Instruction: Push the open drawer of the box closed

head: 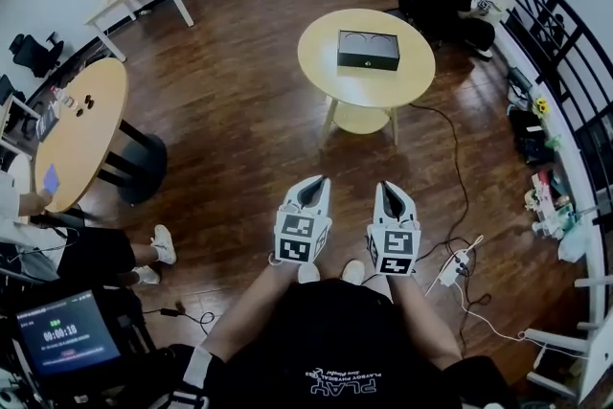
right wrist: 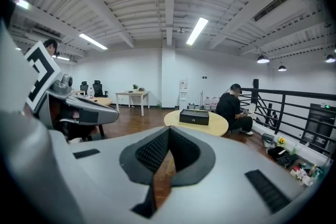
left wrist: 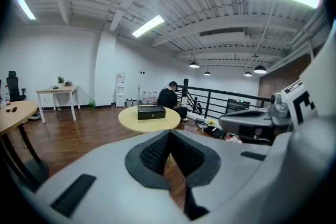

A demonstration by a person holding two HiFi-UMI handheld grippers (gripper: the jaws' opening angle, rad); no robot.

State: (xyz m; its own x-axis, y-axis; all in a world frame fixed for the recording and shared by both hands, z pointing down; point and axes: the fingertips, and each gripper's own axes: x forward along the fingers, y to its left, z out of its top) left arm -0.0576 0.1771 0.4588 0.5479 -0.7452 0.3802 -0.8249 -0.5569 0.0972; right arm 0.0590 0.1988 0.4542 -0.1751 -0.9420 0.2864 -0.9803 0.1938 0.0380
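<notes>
Head view: left tool [head: 312, 187] and right tool [head: 387, 192] held side by side over the floor [head: 239, 110], well apart from the box [head: 368, 51] on the round desk [head: 321, 62]; left gripper view: left tool [left wrist: 169, 135] clenched, nothing between its jaws, box [left wrist: 151, 112] far ahead; right gripper view: right tool [right wrist: 169, 132] likewise clenched and empty, box [right wrist: 194, 116] ahead on the desk.

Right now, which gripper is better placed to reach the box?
Right, marginally: the box lies closer to straight ahead of the right gripper than the left gripper. Both are far from it.
</notes>
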